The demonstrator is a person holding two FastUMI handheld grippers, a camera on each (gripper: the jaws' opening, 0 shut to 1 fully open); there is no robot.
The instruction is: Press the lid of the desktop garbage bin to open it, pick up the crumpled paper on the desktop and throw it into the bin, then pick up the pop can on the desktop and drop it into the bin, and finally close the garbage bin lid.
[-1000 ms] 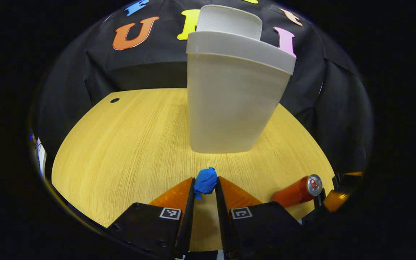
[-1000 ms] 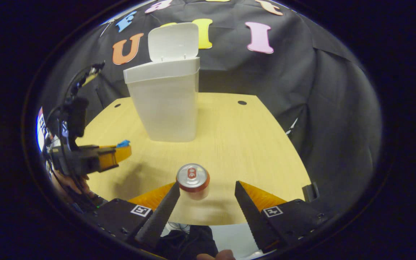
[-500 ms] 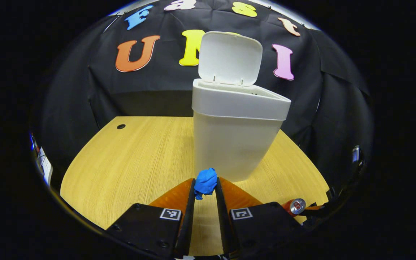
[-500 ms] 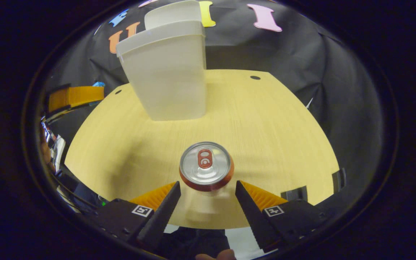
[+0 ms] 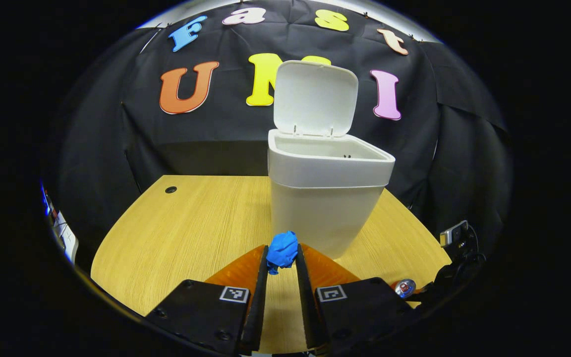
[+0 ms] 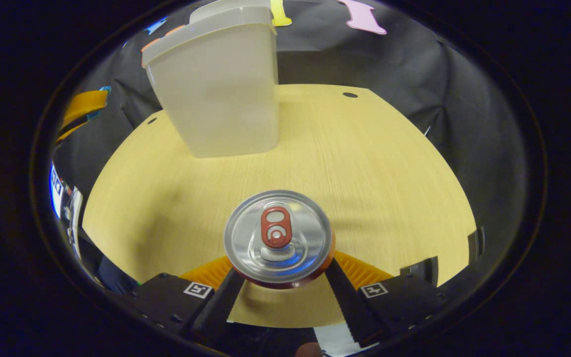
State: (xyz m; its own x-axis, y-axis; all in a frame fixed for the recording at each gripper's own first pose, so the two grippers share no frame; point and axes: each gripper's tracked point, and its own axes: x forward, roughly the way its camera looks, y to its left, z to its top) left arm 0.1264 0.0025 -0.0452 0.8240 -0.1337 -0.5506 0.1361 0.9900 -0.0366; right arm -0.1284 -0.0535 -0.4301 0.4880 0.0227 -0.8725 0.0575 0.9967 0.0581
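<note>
**Inspector A:** Surface condition?

**Inspector B:** The bench (image 5: 191,223) is light wood-grain laminate with a curved near edge. There is one round cable hole (image 5: 170,189) near its back left corner in the left gripper view, and another round hole (image 6: 350,94) near the far right in the right gripper view.

**Inspector A:** Enclosure?

**Inspector B:** Black cloth wall (image 5: 206,144) hangs behind the bench and wraps around its right side, draped in loose folds. It reaches down behind the bench's back edge.

**Inspector A:** Lighting?

**Inspector B:** Even, from above, with soft shadows on the wood. A bright strip (image 5: 60,225) shows past the bench's left edge; what it is cannot be told.
</note>
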